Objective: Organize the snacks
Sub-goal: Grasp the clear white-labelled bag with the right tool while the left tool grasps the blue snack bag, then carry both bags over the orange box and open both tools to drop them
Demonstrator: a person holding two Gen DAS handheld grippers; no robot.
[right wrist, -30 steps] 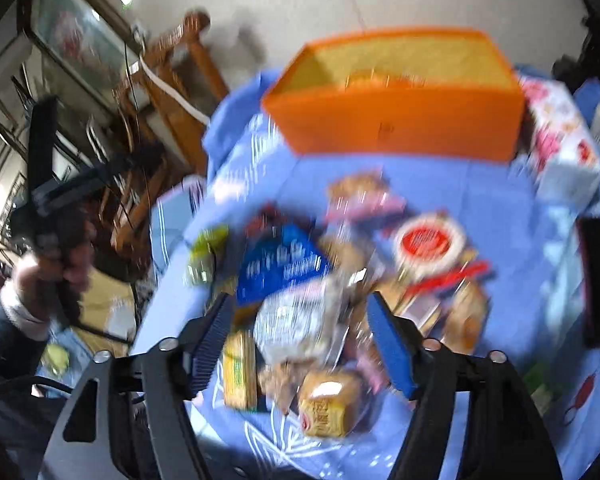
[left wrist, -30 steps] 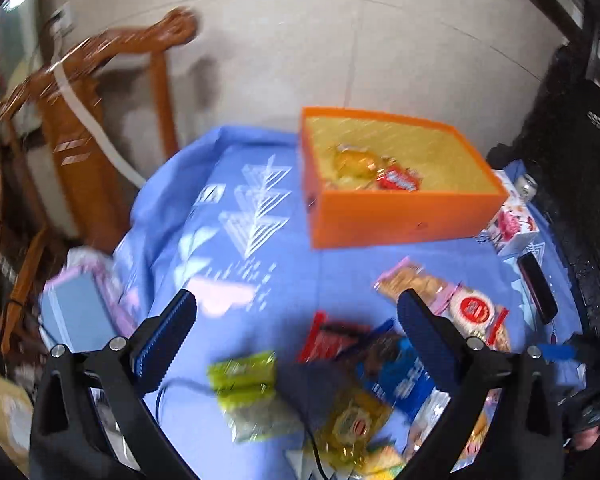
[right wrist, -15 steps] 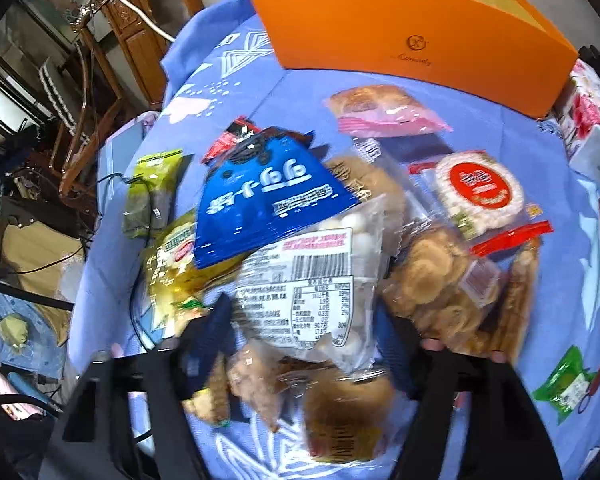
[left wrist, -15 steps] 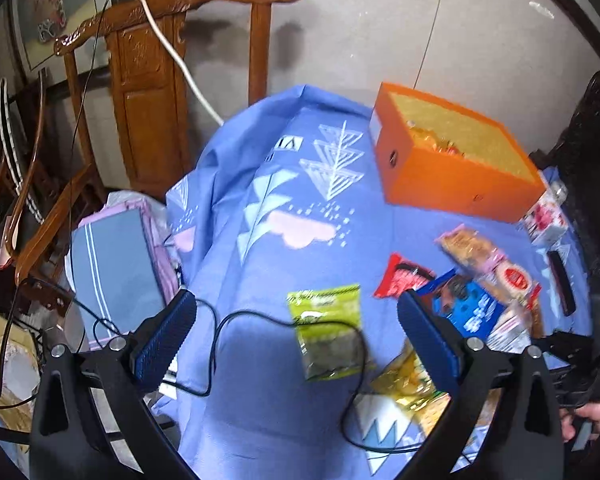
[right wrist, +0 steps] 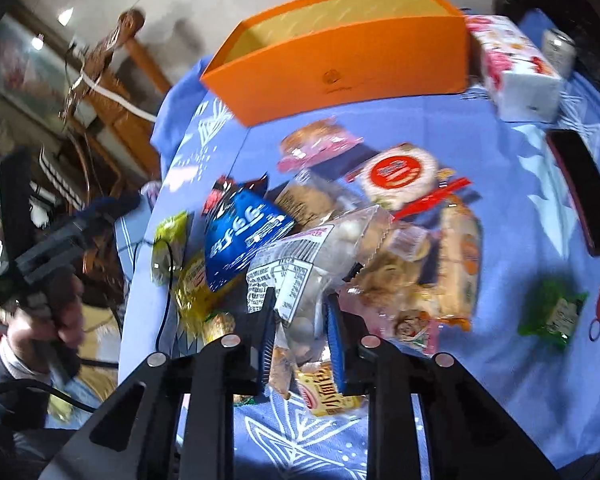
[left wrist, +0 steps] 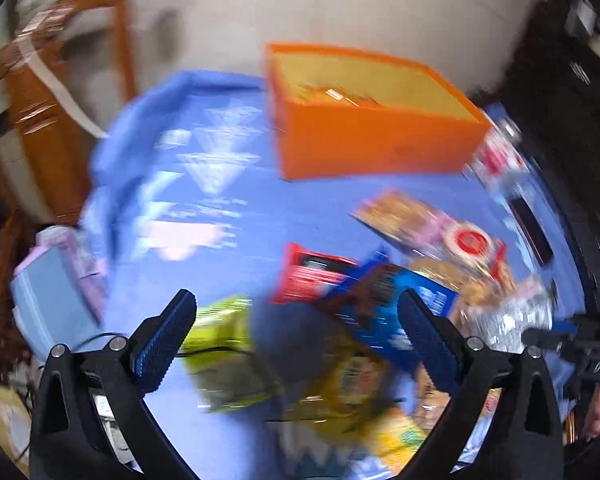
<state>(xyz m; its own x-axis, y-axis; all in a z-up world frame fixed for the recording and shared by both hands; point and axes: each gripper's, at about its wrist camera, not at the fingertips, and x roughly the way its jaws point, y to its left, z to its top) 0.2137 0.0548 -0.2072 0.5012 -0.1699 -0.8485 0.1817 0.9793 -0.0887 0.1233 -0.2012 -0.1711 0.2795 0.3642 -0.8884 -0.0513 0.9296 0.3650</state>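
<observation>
Centrally, at the bottom of the right wrist view, the right gripper (right wrist: pixel 300 316) has its jaws drawn close on the lower end of a clear snack bag (right wrist: pixel 320 256) with a white barcode label. That bag lies on top of a heap of packets, its upper end tilted toward the upper right. Just left of it lies a blue snack packet (right wrist: pixel 240 232); a round red-labelled packet (right wrist: pixel 398 174) sits above and right. A green packet (right wrist: pixel 552 312) lies apart at the right on the blue tablecloth (right wrist: pixel 500 380). An orange box (right wrist: pixel 340 64) stands at the top of the frame, and a floral tissue box (right wrist: pixel 516 68) is beside its right end.

In the blurred left wrist view, the left gripper (left wrist: pixel 296 320) spreads wide above the cloth, holding nothing. A yellow-green packet (left wrist: pixel 224 328) lies low between its fingers. A wooden chair (left wrist: pixel 60 60) occupies the upper left.
</observation>
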